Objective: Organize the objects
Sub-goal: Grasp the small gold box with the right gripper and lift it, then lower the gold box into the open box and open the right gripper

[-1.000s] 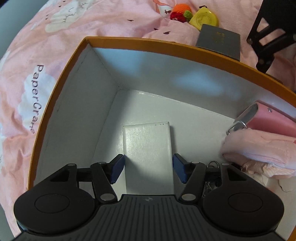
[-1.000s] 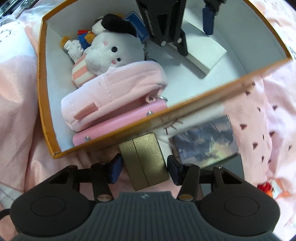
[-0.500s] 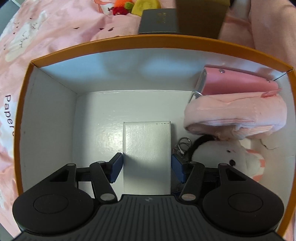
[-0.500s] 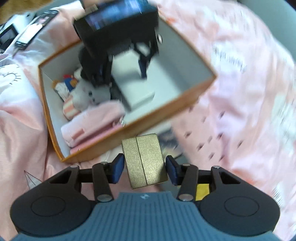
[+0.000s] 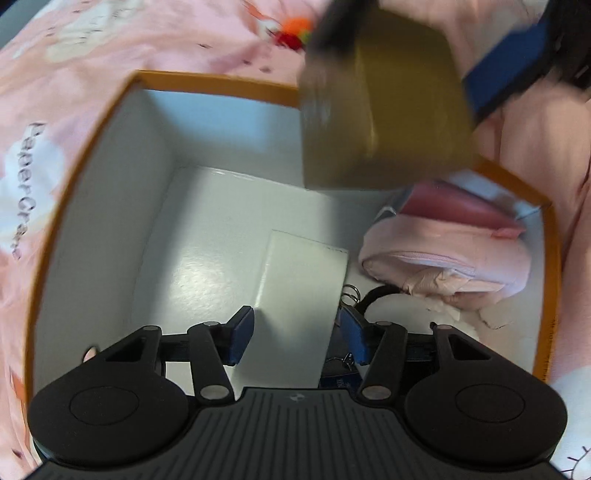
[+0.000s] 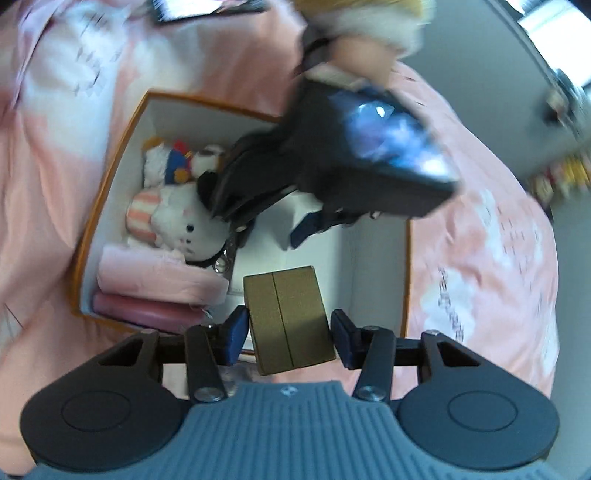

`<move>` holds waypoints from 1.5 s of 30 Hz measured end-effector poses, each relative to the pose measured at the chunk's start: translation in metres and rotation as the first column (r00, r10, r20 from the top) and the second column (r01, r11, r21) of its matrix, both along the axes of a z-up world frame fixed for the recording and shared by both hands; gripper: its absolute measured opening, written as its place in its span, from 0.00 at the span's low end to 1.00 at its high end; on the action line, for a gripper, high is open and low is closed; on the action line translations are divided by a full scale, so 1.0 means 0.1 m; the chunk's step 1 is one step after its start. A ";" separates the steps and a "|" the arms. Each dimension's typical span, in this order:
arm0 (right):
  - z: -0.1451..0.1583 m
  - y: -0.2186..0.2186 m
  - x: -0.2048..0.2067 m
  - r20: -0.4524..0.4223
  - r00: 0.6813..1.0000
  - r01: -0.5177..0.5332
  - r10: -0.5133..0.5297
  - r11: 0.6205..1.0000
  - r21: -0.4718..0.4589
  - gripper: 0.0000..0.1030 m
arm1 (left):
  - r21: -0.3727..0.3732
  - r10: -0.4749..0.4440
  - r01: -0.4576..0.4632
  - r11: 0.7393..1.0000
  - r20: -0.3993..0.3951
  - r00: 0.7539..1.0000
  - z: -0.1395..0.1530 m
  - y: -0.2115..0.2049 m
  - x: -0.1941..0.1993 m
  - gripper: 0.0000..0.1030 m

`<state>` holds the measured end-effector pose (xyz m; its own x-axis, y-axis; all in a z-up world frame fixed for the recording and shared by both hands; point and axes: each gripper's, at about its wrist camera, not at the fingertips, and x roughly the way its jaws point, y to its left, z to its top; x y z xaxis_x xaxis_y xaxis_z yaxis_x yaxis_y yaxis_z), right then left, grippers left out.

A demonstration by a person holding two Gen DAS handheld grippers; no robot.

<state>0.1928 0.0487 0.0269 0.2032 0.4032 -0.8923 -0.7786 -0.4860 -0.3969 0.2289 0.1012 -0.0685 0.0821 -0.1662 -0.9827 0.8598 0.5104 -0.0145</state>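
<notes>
An orange-rimmed box (image 5: 214, 82) with a white inside lies on the pink bedding. My left gripper (image 5: 295, 338) is inside it, jaws on either side of a flat white box (image 5: 301, 295) that rests on the floor of the big box. My right gripper (image 6: 286, 332) is shut on a gold box (image 6: 288, 317) and holds it above the open box; the gold box also shows large and blurred in the left wrist view (image 5: 384, 122). The left gripper body shows in the right wrist view (image 6: 332, 177).
Inside the box, at one side, lie a pink pouch (image 5: 443, 266), a pink case (image 5: 454, 206) and plush toys (image 6: 177, 218). A keyring (image 5: 351, 295) lies by the white box. Small toys (image 5: 295, 31) lie on the bedding beyond the box.
My right gripper has lifted the gold box from the bedding and carried it over the open box. My left gripper has stayed at the white box inside and turned a little.
</notes>
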 end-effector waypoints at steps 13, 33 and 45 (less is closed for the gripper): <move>-0.37 0.47 -0.05 0.080 0.946 -0.294 0.313 0.937 -0.188 0.48 | 0.000 0.073 -0.073 0.997 0.085 0.994 -0.07 0.17 -0.04 0.57; -0.75 0.14 -0.25 0.194 0.700 -0.557 0.687 0.695 -0.454 0.45 | -0.191 0.268 -0.251 0.949 0.071 0.961 0.09 0.27 0.07 0.28; -0.77 -0.09 -0.31 0.166 0.558 -0.646 0.813 0.551 -0.529 0.44 | -0.235 0.244 -0.233 0.944 0.018 0.970 -0.06 0.16 0.21 0.11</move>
<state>0.1616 0.0397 -0.0500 0.3185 0.2197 -0.9221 0.0868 -0.9754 -0.2024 0.2496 0.1170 -0.0741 0.1915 -0.3563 -0.9146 0.7161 0.6879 -0.1180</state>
